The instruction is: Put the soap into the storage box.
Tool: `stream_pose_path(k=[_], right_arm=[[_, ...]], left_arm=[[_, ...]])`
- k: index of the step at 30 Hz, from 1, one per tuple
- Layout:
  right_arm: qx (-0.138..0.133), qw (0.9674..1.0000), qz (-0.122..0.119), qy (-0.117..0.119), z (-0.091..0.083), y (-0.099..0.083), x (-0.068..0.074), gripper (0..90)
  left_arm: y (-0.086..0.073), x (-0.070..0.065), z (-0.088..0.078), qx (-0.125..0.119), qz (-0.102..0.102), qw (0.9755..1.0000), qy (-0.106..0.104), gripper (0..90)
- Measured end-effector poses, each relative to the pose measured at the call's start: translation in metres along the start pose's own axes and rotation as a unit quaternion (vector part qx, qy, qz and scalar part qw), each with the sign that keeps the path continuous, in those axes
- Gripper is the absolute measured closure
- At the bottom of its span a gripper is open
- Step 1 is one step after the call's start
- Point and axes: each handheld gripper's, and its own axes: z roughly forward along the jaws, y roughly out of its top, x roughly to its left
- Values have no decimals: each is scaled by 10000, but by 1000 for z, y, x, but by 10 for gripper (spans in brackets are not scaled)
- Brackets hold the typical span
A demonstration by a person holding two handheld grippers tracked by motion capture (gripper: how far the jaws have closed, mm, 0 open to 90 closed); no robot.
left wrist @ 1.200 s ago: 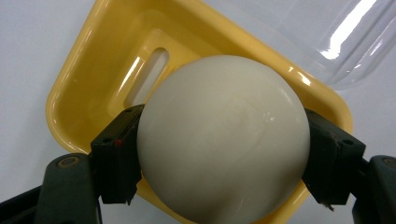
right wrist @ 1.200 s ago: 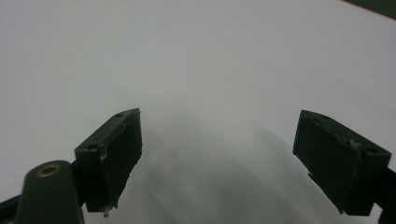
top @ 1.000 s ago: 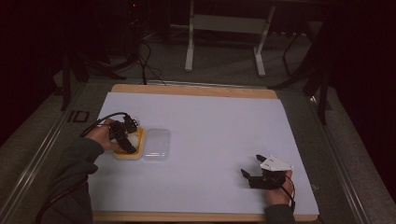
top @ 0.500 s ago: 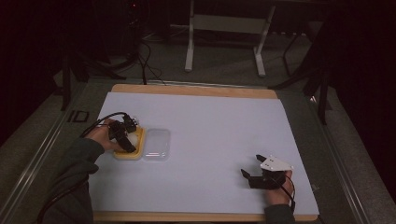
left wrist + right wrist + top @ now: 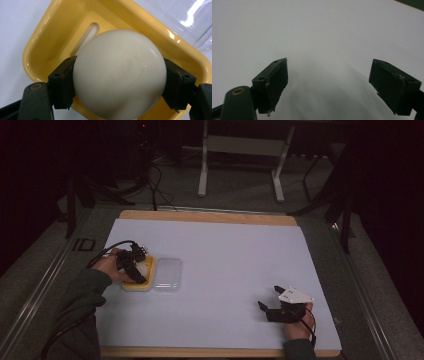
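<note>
While my left tongs [image 5: 120, 82] clamp the white soap [image 5: 120, 75], one jaw pressed to each flank, the bar sits in or just over the hollow of the yellow dish [image 5: 50, 42]; I cannot tell whether it rests on the floor of the dish or hangs a little above it. From the high view the dish [image 5: 141, 282] lies at the left of the white mat [image 5: 225, 250], with the clear lid [image 5: 168, 275] touching its right edge. My right tongs [image 5: 272, 300] hover well to the right of the dish, jaws spread with nothing between them, above bare mat. I judge this to be the placing or lifting step at the dish, and the grip alone does not say which. If placing, I next ease the jaws apart and draw straight up so the slick bar does not roll; then the lid wants fetching, likely with the idle right tongs.
</note>
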Motion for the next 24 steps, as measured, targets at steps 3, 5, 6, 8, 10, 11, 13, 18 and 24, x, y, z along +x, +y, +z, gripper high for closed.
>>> stream_pose_path(k=[3,5,6,8,10,11,13,18,24], right_arm=[[-1,10000,1,3,0,0,0,155],[-3,10000,0,0,0,0,0,155],[0,10000,0,0,0,0,0,155],[3,10000,1,-2,0,0,0,155],[3,10000,1,-3,0,0,0,155],[4,10000,-2,-5,0,0,0,155],[8,10000,-4,-5,0,0,0,155],[12,10000,-6,-5,0,0,0,155],[3,10000,0,-6,0,0,0,155]], left_arm=[[-2,1,3,-66,-61,10000,-39,241],[-3,0,3,-105,-79,9999,-41,237],[-3,0,3,-105,-79,9999,-41,233],[-4,0,3,-130,-100,9998,-65,225],[-5,1,3,-171,-133,9997,-116,210],[-5,1,3,-176,-125,9997,-120,204],[-5,0,3,-183,-125,9997,-138,193],[-6,0,2,-205,-133,9996,-168,164],[-7,0,-7,-398,-189,9990,-5,140]])
